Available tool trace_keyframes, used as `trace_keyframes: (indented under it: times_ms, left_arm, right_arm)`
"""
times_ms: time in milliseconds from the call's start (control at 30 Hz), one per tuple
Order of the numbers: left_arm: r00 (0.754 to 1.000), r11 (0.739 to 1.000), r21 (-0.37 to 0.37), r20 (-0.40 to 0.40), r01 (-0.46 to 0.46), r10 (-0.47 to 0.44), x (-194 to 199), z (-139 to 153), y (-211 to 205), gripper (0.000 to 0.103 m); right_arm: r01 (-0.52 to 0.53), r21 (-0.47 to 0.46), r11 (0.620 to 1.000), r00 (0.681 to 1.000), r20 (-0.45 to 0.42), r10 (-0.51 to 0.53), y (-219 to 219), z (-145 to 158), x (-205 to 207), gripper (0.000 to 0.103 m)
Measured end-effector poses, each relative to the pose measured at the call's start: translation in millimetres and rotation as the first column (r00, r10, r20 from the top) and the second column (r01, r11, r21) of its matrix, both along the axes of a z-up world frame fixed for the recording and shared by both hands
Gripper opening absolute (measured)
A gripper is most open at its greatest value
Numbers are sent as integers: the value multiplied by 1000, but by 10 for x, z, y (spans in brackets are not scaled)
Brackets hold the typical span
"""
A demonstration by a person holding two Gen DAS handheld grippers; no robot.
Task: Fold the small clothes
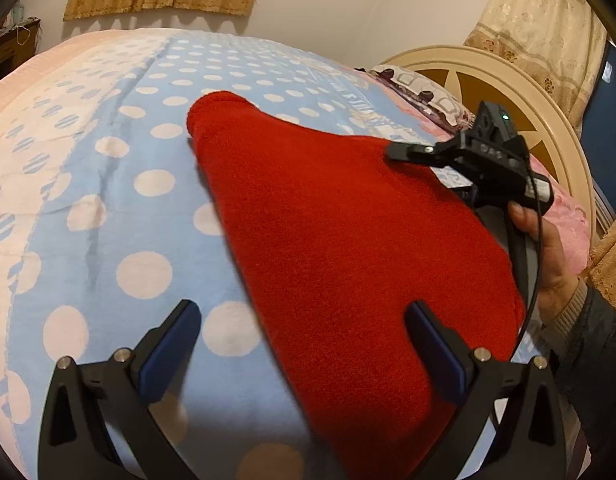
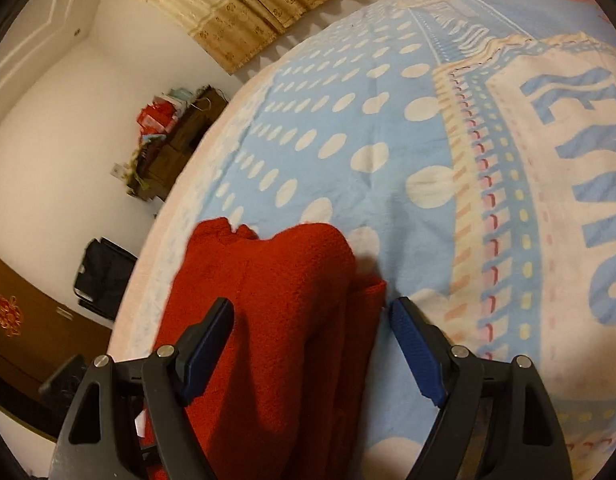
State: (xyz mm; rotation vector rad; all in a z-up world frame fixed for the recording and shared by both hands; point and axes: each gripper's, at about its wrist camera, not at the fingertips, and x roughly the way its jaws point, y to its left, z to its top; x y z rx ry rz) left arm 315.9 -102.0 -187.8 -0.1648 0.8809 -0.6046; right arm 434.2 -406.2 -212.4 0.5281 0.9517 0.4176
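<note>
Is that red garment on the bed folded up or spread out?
Folded: the red garment shows stacked layers at its edge; it lies on the dotted blanket.

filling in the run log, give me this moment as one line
stage: fold underway | red garment lying on polka-dot blanket | left gripper open, over garment edge | right gripper open, over garment

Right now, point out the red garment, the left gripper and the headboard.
red garment [image 1: 348, 240]: left wrist view, middle of its top layer.
left gripper [image 1: 304, 344]: left wrist view, midway between fingertips.
headboard [image 1: 520, 92]: left wrist view, cream rim.
</note>
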Motion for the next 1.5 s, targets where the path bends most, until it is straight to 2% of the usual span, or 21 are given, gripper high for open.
trace_keyframes:
  times_ms: [100, 133, 167, 200, 267, 433, 567, 667, 700, 767, 833, 867, 933, 1000, 1200, 1333, 1500]
  left_arm:
    - [1000, 1000, -4, -5, 8, -8, 8, 1, -11, 103]
    - [1000, 1000, -6, -6, 11, -11, 13, 3, -18, 103]
    - [1000, 1000, -6, -7, 14, -14, 14, 3, -26, 103]
    - [1000, 1000, -5, -7, 16, -16, 15, 5, -31, 103]
    - [1000, 1000, -7, -8, 20, -20, 11, 5, -33, 103]
    - [1000, 1000, 1, -13, 26, -26, 13, 8, -44, 103]
    - [999, 999, -22, -25, 46, -47, 25, 2, -18, 103]
    - [998, 997, -40, -26, 59, -60, 10, 8, -4, 103]
    - [998, 997, -39, -24, 63, -64, 3, 15, -9, 101]
    - [996, 995, -52, -19, 90, -91, -24, 26, -26, 88]
    - [992, 988, -94, -37, 119, -123, -29, 19, -26, 67]
    - [992, 988, -100, -33, 116, -120, -46, 28, -20, 64]
    - [994, 988, -107, -25, 107, -110, -66, 69, 9, 49]
    - [995, 987, -141, -37, 83, -89, -85, 96, 69, 42]
    - [996, 987, -139, -18, 82, -85, -232, 251, 181, 35]
    - [995, 990, -103, 31, 96, -93, -407, 456, 289, 34]
    - [995, 994, -88, 83, 64, -57, -637, 685, 611, 34]
  right_arm:
    - [19, -5, 1000, 1000, -1, -19, 41, 11, 24, 81]
    - [-1, 0, 1000, 1000, 9, 1, 91, 30, 25, 73]
    - [-57, 57, 997, 998, 15, 56, 152, 30, 32, 65]
    - [-104, 87, 991, 995, 1, 104, 219, -2, 49, 51]
    - [-117, 0, 993, 993, -11, 117, 334, -67, 72, 46]
    - [-91, 85, 992, 996, -14, 92, 215, -116, 101, 42]
    - [-75, 117, 990, 997, -16, 78, 182, -149, 102, 42]
    - [-64, 146, 987, 998, -16, 67, 117, -154, 67, 34]
    - [-66, 146, 987, 998, -13, 69, 105, -137, 34, 32]
    - [-56, 150, 987, 998, 0, 56, 103, -92, -11, 31]
    - [-41, 165, 985, 999, 21, 38, 101, -26, -66, 30]
    - [-37, 174, 984, 999, 29, 33, 108, 11, -94, 30]
    - [-35, 176, 984, 998, 54, 26, 147, 111, -151, 30]
    - [-36, 170, 985, 997, 75, 23, 192, 237, -222, 30]
    - [-38, 158, 987, 993, 114, 20, 312, 528, -420, 30]
    - [-43, 173, 984, 993, 119, 22, 434, 613, -561, 29]
    - [-82, 196, 977, 989, 136, 56, 744, 720, -724, 29]
